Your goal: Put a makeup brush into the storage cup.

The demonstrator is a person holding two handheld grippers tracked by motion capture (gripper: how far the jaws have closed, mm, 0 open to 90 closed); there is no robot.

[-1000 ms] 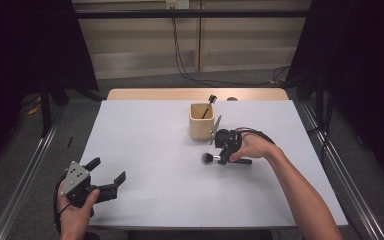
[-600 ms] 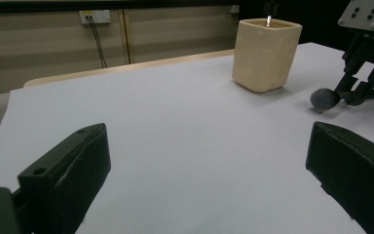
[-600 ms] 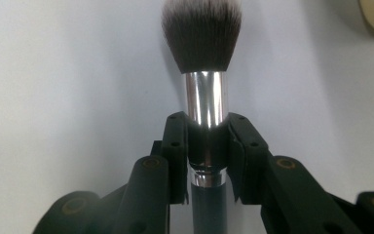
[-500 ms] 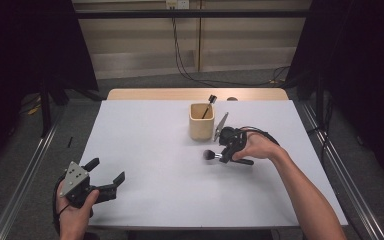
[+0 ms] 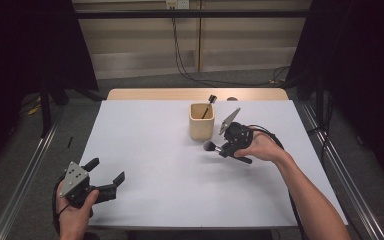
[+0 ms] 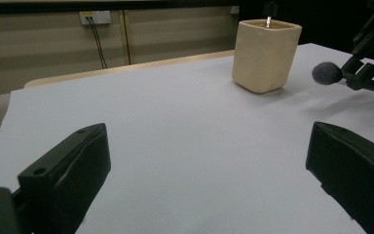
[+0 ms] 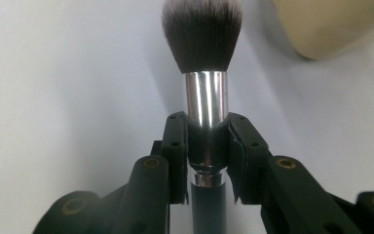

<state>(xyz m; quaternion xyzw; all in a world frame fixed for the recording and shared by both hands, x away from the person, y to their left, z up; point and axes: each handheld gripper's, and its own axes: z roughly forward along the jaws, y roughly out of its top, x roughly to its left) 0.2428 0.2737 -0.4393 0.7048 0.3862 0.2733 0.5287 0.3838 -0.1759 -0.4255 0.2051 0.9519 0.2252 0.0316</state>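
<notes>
Right gripper (image 7: 207,141) clamps brush ferrule (image 7: 206,97).

Table (image 5: 155,150) open across left and near parts. Sole obstacle: cup (image 5: 201,121) near far edge, centre-right; brush (image 5: 214,146) hangs just beside its near side.

The round makeup brush (image 7: 203,73) has soft dark bristles with pale tips, a glossy polished metal ferrule and a matt dark handle, clamped in the matt black plastic right claw (image 7: 207,146) over the smooth, matt white tabletop (image 5: 150,150), near the matt cream square cup (image 5: 201,122).
</notes>
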